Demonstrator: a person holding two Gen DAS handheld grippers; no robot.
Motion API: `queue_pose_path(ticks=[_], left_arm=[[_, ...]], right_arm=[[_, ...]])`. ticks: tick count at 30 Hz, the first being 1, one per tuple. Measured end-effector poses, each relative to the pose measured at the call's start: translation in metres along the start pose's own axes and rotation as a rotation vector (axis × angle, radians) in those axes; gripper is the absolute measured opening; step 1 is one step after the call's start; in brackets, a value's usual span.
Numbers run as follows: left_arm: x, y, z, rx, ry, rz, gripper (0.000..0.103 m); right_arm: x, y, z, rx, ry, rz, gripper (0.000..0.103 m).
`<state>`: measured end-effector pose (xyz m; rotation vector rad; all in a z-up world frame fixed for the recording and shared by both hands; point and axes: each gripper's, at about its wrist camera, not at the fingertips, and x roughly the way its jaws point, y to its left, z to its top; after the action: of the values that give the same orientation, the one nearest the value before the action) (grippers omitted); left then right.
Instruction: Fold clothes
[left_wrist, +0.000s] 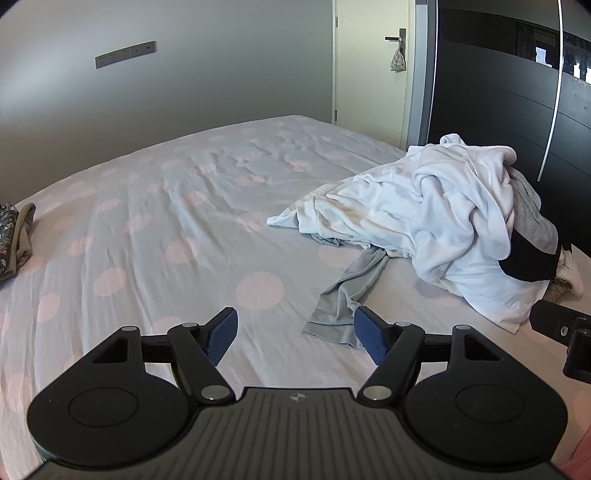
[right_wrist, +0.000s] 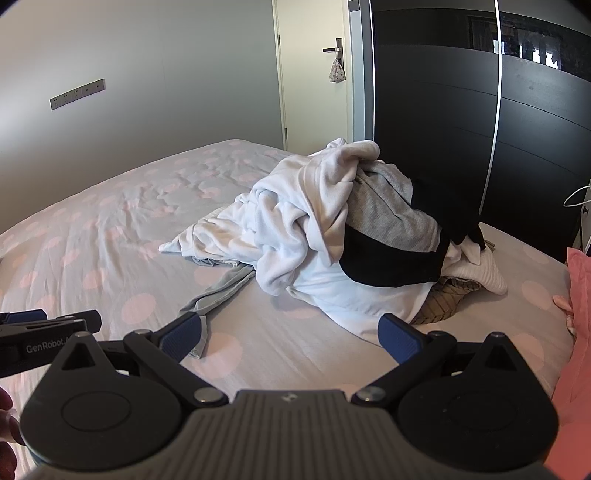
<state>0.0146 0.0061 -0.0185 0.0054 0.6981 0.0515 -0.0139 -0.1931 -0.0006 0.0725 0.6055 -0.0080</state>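
Observation:
A heap of unfolded clothes (left_wrist: 436, 214) (right_wrist: 310, 229) lies on the right side of the bed: white garments on top, with grey and black pieces (right_wrist: 391, 254) at its far side. A grey-blue garment (left_wrist: 347, 295) (right_wrist: 218, 288) trails out from under the heap toward me. My left gripper (left_wrist: 295, 334) hovers open just short of that grey-blue cloth, holding nothing. My right gripper (right_wrist: 291, 334) also stands open and empty, in front of the heap's near edge. The left gripper's tip (right_wrist: 48, 321) shows at the left of the right wrist view.
The bed has a pale sheet with pink dots (left_wrist: 166, 206), open across its left and middle. A small folded pile (left_wrist: 14, 236) sits at the far left edge. A dark wardrobe (right_wrist: 461, 129) stands behind the heap, beside a white door (left_wrist: 369, 74). Pink fabric (right_wrist: 580, 295) is at the right.

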Motion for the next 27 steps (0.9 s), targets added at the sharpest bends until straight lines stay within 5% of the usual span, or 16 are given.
queue_pose_path(ticks=[19,27], left_arm=[[0.023,0.011,0.004,0.017,0.052,0.037,0.069],[0.033,0.043,0.000,-0.005,0.071,0.142,0.069]], right_arm=[[0.030,0.001,0.014,-0.056,0.007,0.024,0.101],[0.077,-0.004,0.058,-0.138,-0.021,0.013,0.094]])
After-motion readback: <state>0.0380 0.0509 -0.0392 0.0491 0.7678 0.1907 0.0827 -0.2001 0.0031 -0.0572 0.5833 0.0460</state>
